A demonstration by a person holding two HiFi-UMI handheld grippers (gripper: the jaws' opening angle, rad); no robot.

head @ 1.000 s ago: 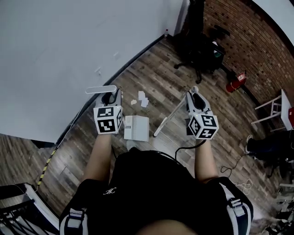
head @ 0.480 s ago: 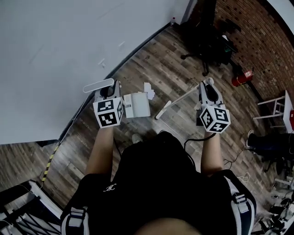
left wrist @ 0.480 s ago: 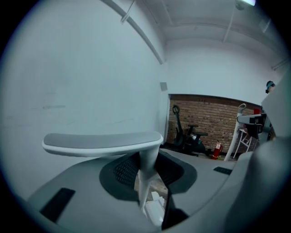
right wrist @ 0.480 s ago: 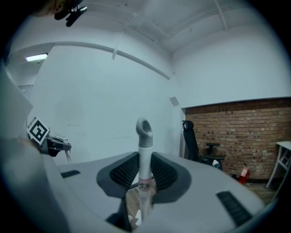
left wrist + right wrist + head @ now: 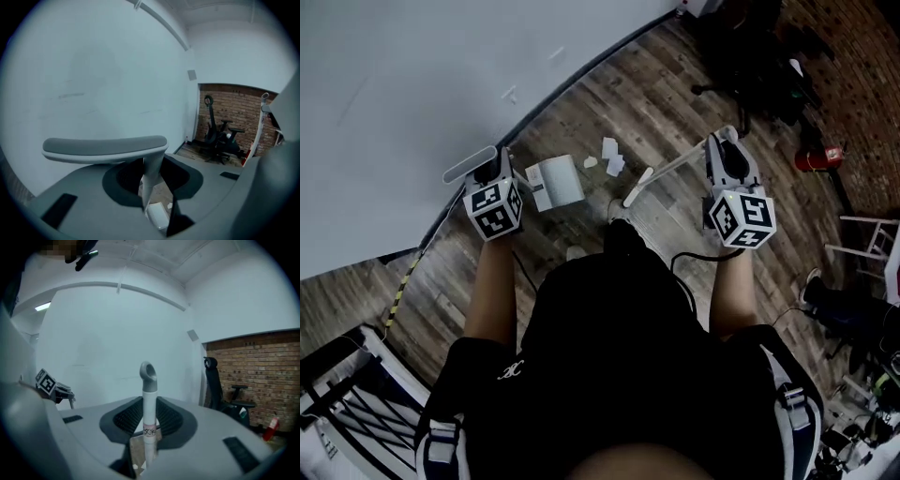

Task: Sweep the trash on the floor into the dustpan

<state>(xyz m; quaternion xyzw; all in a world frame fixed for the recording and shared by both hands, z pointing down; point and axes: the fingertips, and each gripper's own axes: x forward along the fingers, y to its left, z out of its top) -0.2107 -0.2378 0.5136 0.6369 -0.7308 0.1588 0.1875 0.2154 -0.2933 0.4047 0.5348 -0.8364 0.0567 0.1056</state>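
Left gripper: jaws closed on the upright stem of the dustpan handle, just below its horizontal grip bar. The dustpan hangs below this gripper, close to the wood floor; whether it touches the floor cannot be determined.

Right gripper: jaws closed on the pole of the broom, a little below its grey end cap with hanging eye. The pole slopes down and left from this gripper to the broom head on the floor.

Trash: several white paper scraps lie on the floor beyond both grippers, near the far right corner of the dustpan and just beyond the broom head, touching neither. The wall stands behind the dustpan.
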